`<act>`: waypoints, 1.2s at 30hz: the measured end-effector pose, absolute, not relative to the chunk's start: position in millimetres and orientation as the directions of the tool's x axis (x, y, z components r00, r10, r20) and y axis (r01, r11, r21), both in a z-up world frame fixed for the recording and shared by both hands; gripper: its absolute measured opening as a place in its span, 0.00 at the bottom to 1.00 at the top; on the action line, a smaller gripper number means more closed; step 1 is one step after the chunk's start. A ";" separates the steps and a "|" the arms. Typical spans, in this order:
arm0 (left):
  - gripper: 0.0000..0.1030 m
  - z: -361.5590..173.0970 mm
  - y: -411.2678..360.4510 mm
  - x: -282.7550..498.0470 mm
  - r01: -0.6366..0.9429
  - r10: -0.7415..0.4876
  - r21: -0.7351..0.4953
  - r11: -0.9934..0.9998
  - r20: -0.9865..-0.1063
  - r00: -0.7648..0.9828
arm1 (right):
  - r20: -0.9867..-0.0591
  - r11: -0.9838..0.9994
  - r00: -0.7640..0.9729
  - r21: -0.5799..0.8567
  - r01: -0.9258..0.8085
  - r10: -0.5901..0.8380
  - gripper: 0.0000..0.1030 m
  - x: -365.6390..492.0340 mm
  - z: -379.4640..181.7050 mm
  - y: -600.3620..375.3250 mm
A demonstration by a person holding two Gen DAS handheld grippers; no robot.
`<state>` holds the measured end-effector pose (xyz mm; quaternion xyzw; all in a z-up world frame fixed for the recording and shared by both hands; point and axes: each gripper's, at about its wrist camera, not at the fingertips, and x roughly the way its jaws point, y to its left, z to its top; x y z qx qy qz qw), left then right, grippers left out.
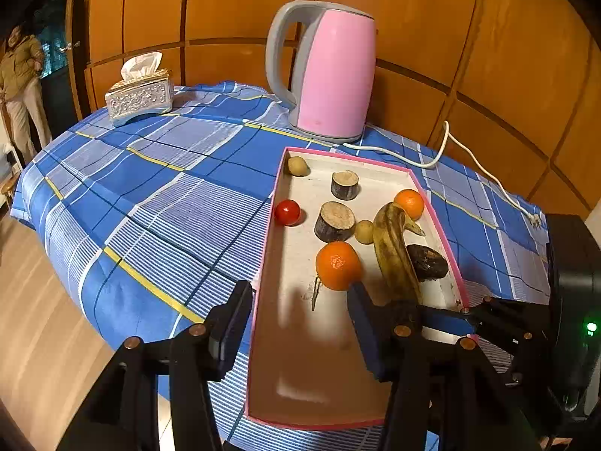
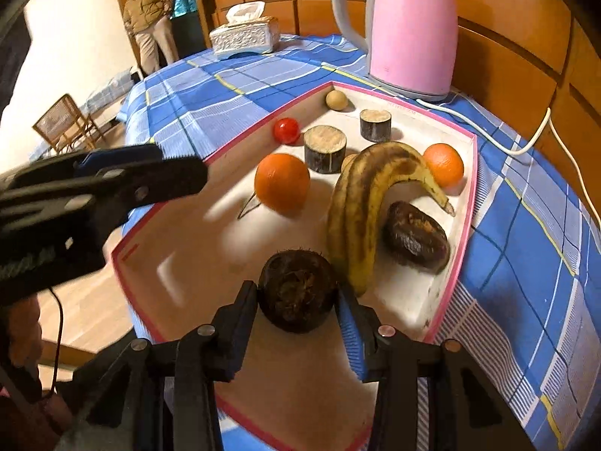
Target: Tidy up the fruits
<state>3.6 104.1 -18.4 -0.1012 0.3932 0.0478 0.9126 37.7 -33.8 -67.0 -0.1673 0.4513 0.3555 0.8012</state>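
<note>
Right gripper [image 2: 298,302] clamps dark round fruit [image 2: 296,293] over tray [image 2: 465,233] (left gripper [image 1: 300,315] empty).

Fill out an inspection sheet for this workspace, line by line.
Surface: table under a blue plaid cloth, with a pink-rimmed tray on it.
Job's things: in the tray, two oranges, a spotted banana, a red tomato, two small tan fruits, a dark brown fruit.
Clutter: two wood log pieces in the tray; pink kettle; tissue box.
Grippers: left gripper open over the tray's near end, empty; right gripper shut on a dark hairy round fruit.
Cables: white kettle cord trailing across the cloth.
Surroundings: wood-panelled wall; a person standing by a doorway.
</note>
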 end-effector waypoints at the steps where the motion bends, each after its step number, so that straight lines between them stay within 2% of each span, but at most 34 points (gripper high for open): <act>1: 0.52 -18.0 104.6 3.2 -0.168 0.009 -0.147 0.975 -0.727 0.687 | -0.842 0.694 0.337 0.060 -0.717 0.422 0.42 38.7 -67.1 -33.9; 9: 0.56 -15.2 98.7 1.8 -0.157 0.012 -0.136 0.978 -0.720 0.694 | -0.829 0.735 0.346 0.110 -0.669 0.439 0.43 33.4 -61.3 -55.4; 15: 0.62 -8.9 86.3 -1.8 -0.131 0.002 -0.128 0.983 -0.706 0.708 | -0.776 0.800 0.477 0.059 -0.598 0.413 0.43 16.3 -38.6 -77.4; 19: 0.68 -5.6 70.5 -8.3 -0.089 -0.017 -0.116 0.989 -0.692 0.722 | -0.742 0.885 0.582 0.032 -0.464 0.332 0.43 5.5 -29.2 -98.2; 22: 0.79 -3.1 61.1 -14.4 -0.068 -0.015 -0.095 0.993 -0.682 0.731 | -0.729 0.929 0.632 0.014 -0.370 0.263 0.43 -2.8 -26.5 -110.1; 25: 0.80 -2.1 54.7 -21.2 -0.055 -0.019 -0.088 0.995 -0.676 0.736 | -0.718 0.950 0.664 -0.014 -0.312 0.207 0.43 -3.5 -23.3 -116.3; 32: 1.00 1.4 51.9 -27.6 -0.075 0.008 -0.073 0.994 -0.666 0.746 | -0.702 0.977 0.698 -0.010 -0.212 0.144 0.43 -5.8 -19.7 -133.4; 36: 1.00 2.8 49.7 -28.9 -0.073 0.008 -0.070 0.995 -0.662 0.749 | -0.700 0.978 0.701 -0.011 -0.207 0.141 0.43 -6.8 -18.6 -134.6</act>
